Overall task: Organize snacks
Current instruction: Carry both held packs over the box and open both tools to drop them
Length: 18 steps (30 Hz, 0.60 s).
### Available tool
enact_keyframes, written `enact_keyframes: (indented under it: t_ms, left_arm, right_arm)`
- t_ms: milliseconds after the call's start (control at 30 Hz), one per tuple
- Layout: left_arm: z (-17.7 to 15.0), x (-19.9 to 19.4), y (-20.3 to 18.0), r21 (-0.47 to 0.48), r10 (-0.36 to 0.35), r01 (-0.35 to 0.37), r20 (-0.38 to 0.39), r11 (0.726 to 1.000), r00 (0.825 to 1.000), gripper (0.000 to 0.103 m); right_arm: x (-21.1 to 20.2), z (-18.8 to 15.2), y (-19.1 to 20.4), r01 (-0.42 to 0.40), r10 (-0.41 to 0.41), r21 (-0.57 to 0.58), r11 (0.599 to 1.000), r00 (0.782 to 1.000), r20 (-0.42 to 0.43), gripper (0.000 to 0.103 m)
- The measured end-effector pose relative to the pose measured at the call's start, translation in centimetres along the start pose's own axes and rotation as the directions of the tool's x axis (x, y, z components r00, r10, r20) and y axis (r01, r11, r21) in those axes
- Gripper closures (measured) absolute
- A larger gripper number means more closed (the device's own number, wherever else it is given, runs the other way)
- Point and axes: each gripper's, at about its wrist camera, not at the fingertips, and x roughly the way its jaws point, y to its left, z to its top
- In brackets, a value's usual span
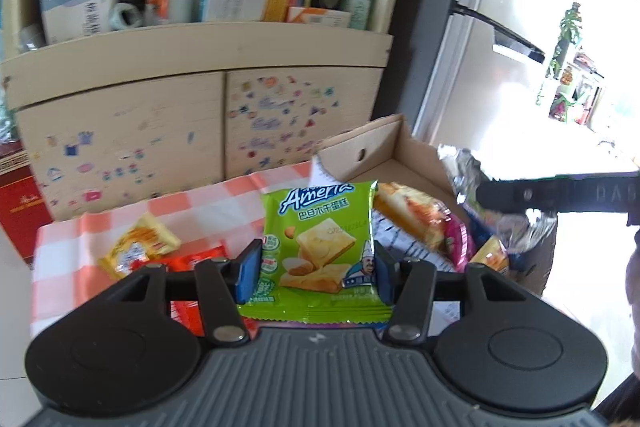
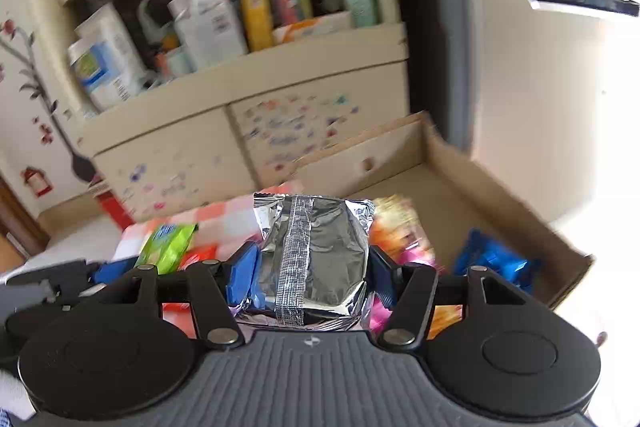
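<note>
Two packets between clamped jaws: green snack [image 1: 320, 247] left, silver pack [image 2: 316, 259] right.

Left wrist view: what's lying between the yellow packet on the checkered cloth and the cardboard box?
In the left wrist view, a red packet lies there, and the green snack pack is held up in the left claw before the cardboard box, right of the yellow packet.

The left claw [image 1: 318, 273] has blue pads and black arms, and grips a lime-green snack packet [image 1: 320, 247] printed with white lettering and pale yellow cake squares. The right claw [image 2: 310, 275], likewise blue and black, clamps a shiny silver foil packet [image 2: 314, 259] with a ribbed seam. At lower left of the left wrist view lies an orange-and-white checked cloth [image 1: 192, 203]. The cardboard box [image 2: 460, 187] is plain brown.
</note>
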Motion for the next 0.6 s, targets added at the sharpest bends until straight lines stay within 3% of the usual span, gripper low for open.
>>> enact_keyframes:
  t_ms: [333, 600]
  left_arm:
    - [1.8, 3.1, -4.6, 0.021, -0.107, 0.107, 0.01, 0.994, 0.994, 0.049]
    - [2.9, 6.3, -6.8, 0.04, -0.138, 0.138, -0.002, 0.99, 0.99, 0.049]
  right_arm:
    - [0.0, 2.1, -3.8, 0.083, -0.085, 0.065, 0.994, 0.996, 0.021, 0.037]
    - [0.7, 2.9, -5.6, 0.134, -0.136, 0.097, 0.986, 0.991, 0.007, 0.037]
